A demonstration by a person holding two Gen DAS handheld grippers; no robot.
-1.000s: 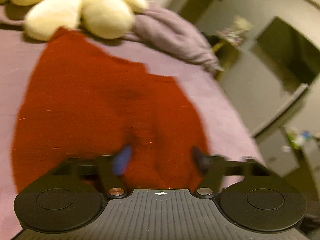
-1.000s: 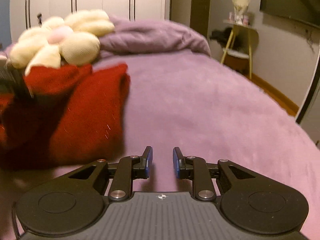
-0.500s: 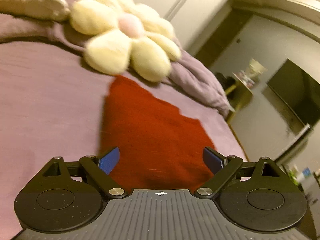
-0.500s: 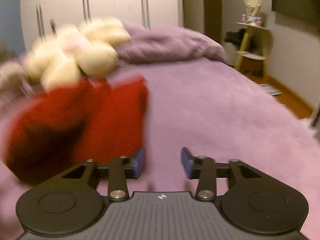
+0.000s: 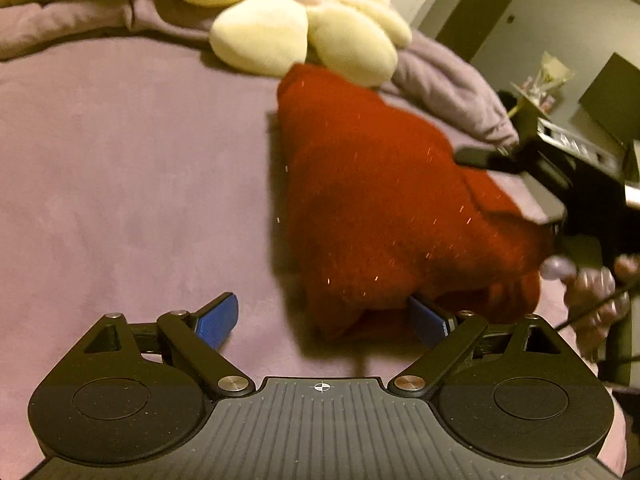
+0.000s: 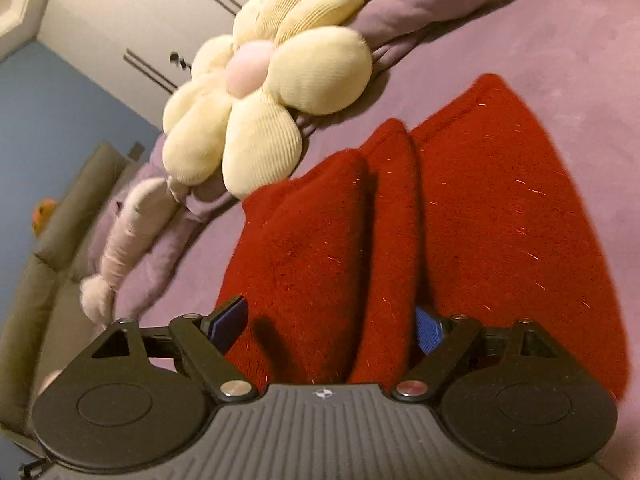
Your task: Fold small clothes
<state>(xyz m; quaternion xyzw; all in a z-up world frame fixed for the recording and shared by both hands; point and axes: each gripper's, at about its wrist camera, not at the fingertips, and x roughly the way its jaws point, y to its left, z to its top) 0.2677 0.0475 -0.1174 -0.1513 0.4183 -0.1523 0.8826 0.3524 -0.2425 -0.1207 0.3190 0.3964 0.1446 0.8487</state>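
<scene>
A red knit garment lies in loose folds on the purple bed. In the right wrist view it shows raised ridges of cloth. My left gripper is open wide at the garment's near left edge, its right finger against the cloth. My right gripper is open wide with a folded ridge of the garment between its fingers. In the left wrist view the right gripper's body sits over the garment's right side, held by a hand.
A cream flower-shaped cushion touches the garment's far end; it also shows in the right wrist view. A bunched purple duvet lies behind it. The bed cover stretches left. A side table stands beyond the bed.
Both grippers have opened wider. The right gripper has swung from the bare bed over onto the red garment. The left gripper has shifted left to the garment's edge.
</scene>
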